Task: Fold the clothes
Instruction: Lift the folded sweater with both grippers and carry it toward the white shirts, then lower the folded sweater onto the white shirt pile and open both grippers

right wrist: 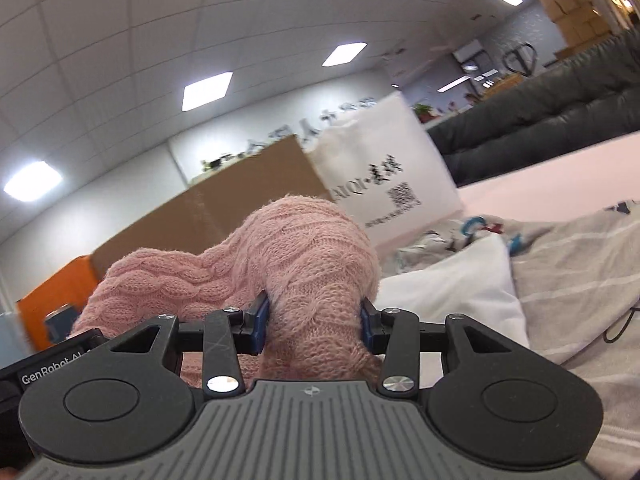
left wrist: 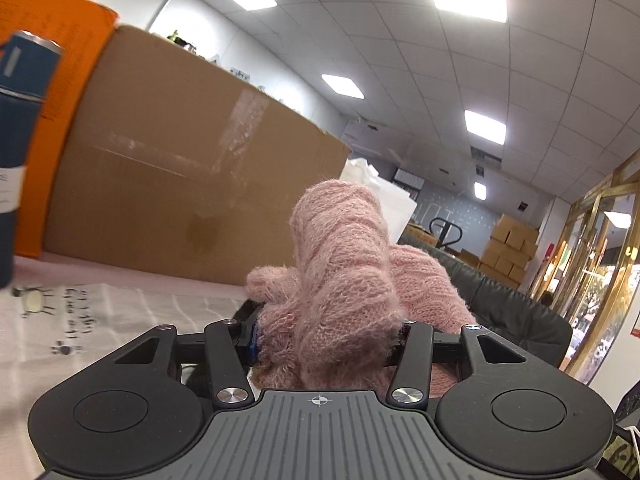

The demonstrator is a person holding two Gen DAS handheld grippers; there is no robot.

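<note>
A pink cable-knit sweater point(left wrist: 344, 272) is bunched up in front of both cameras. My left gripper point(left wrist: 326, 340) is shut on a thick fold of it, which hides the fingertips. My right gripper point(right wrist: 314, 322) is shut on another fold of the sweater point(right wrist: 312, 264), with the blue pads point(right wrist: 259, 318) pressed into the knit on both sides. Both grippers hold it lifted above the bed, tilted upward toward the ceiling. The rest of the sweater hangs to the left in the right wrist view.
A large cardboard box point(left wrist: 192, 168) and an orange box point(left wrist: 60, 72) stand behind the bed. A blue bottle point(left wrist: 20, 120) is at the left. A white bag point(right wrist: 388, 176), a white pillow point(right wrist: 460, 284) and a striped grey sheet point(right wrist: 580, 272) lie to the right. A dark sofa point(right wrist: 540, 120) stands beyond.
</note>
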